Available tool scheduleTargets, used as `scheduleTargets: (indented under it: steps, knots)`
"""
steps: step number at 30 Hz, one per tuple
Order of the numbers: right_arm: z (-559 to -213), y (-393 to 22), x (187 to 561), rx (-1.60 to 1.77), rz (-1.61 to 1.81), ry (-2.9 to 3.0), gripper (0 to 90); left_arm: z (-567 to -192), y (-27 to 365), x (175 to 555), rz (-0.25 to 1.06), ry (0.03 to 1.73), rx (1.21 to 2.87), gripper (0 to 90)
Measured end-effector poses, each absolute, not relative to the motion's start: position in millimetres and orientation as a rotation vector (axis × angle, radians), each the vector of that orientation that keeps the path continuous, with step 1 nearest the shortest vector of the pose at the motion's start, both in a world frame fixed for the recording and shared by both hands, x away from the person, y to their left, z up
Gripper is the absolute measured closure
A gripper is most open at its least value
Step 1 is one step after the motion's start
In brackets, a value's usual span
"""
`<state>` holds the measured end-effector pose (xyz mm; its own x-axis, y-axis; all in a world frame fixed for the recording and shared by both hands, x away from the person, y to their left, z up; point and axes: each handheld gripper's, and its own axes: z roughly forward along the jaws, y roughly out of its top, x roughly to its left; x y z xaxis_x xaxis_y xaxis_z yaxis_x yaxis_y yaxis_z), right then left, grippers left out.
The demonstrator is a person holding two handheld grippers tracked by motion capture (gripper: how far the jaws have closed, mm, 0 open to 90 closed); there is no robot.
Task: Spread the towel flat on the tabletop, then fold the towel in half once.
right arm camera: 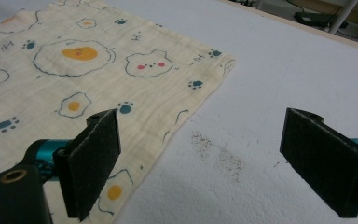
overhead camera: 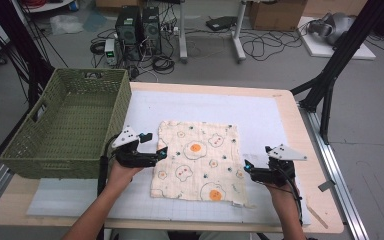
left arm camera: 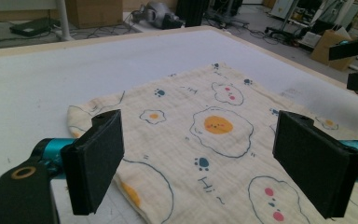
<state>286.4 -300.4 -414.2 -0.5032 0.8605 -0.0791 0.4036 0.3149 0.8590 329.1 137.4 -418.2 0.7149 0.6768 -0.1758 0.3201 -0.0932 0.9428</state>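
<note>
A cream muslin cloth (overhead camera: pixel 198 160) printed with fried eggs, bears and paw prints lies spread flat near the middle of the table (overhead camera: pixel 285 107), on a white gridded mat (overhead camera: pixel 260 115). It looks thin, light and limp, the sort of fabric that sags and folds the instant it is lifted, so a single pinch would likely let it bunch up. The safest places to take hold appear to be its side edges or corners, one on each side, pinched through the hem rather than the open middle.

The left tongs (overhead camera: pixel 153 146) rest at the cloth's left edge, jaws spread wide with nothing between them; the left gripper view looks across the printed fabric between the two black pads (left arm camera: pixel 95 161). The right tongs (overhead camera: pixel 248 166) sit at the cloth's right edge, likewise released and empty, with one pad (right arm camera: pixel 91 161) over the hem and the other above bare mat marked by a faint dark smudge (right arm camera: pixel 216 154).

A green woven basket (overhead camera: pixel 60 150) stands at the table's left end, just beside the left hand (overhead camera: pixel 122 172). Computers and cables (overhead camera: pixel 140 30) clutter the floor beyond.
</note>
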Motion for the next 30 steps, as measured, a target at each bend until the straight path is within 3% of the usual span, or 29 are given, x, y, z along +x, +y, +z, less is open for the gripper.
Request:
scheduleTargets:
  steps: [30]
  knots:
    - [-418.5, -301.3, 287.5, 1.107, 1.112, 2.075, 11.5, -417.8, 137.2, 330.6, 0.38, 0.853, 1.71, 16.9]
